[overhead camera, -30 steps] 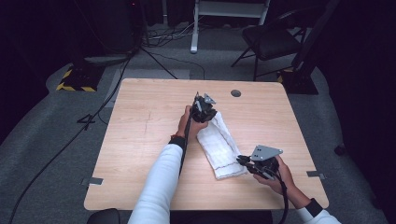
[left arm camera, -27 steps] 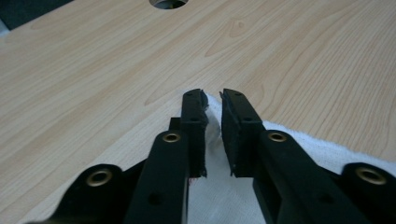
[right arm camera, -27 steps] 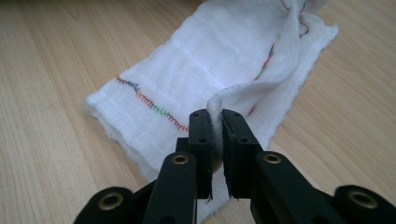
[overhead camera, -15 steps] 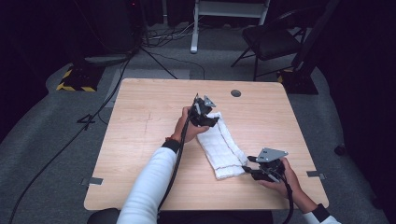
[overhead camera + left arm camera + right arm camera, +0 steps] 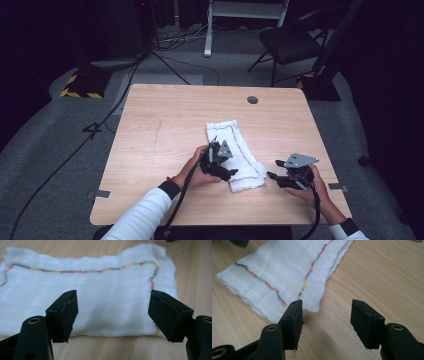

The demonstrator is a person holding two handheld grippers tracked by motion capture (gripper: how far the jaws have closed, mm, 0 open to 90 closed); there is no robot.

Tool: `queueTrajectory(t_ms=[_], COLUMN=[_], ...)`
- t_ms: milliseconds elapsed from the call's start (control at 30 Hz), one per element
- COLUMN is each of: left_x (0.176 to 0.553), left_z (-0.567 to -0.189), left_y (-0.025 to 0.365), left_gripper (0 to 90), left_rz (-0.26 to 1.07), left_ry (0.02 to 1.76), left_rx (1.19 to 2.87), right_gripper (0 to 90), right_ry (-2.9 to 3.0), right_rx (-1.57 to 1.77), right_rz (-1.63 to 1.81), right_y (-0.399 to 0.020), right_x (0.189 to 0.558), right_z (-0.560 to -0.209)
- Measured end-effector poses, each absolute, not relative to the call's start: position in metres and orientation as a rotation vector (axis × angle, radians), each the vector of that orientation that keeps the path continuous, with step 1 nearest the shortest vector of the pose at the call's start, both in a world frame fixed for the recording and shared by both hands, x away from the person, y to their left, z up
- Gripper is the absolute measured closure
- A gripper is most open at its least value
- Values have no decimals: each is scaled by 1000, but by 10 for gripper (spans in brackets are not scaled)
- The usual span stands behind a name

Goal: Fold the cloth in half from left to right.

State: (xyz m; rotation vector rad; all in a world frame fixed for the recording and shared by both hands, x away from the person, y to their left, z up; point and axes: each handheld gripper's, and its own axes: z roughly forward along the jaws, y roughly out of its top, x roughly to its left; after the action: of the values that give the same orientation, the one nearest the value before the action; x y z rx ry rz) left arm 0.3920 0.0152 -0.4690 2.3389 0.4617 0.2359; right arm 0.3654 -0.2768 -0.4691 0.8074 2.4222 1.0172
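Two grippers flanked one folded white cloth (image 5: 235,155) on the wooden table (image 5: 165,125). In the high view the cloth lay as a long strip whose long axis ran from the table's middle toward the near right, its near end resting between the two tools. The left gripper (image 5: 226,170) sat at the cloth's near-left long edge, touching or just over it, while the right gripper (image 5: 272,176) stood just beside the near short end, apart from the fabric. The left one was therefore the nearer of the pair.

In the left gripper view the cloth (image 5: 105,297) spread broadside across the frame straight ahead of the left gripper (image 5: 112,312), its coloured stitching (image 5: 82,271) running along the far side. The jaws had just been opening and stood wide apart, with nothing pinched; the folded edge lay below and between them.

In the right gripper view the cloth (image 5: 287,277) lay ahead and to the left of the right gripper (image 5: 325,320), its long axis slanting away toward the upper right. These jaws had also just been opening and gaped over bare wood, the left jaw just beside the cloth's near corner, holding nothing. Any next grasp by this hand would, I judged, call for a shift leftward in that view.
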Motion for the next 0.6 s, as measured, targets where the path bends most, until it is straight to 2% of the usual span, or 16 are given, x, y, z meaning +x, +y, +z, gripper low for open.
queueTrajectory(t_ms=[200,300,600], left_x=[381,381,381], left_z=[-479,-488,-492], left_y=[1,-4,14], left_gripper=[248,231,217], left_rz=[242,287,248], left_ry=[422,414,445], left_rx=[2375,2433,2398], right_gripper=[428,418,396], right_ry=[2416,2438,2523], right_rx=[778,759,746], right_rz=[1032,1032,966], right_y=[-270,-264,-252], right_x=[369,373,374], right_z=[-469,-473,-489])
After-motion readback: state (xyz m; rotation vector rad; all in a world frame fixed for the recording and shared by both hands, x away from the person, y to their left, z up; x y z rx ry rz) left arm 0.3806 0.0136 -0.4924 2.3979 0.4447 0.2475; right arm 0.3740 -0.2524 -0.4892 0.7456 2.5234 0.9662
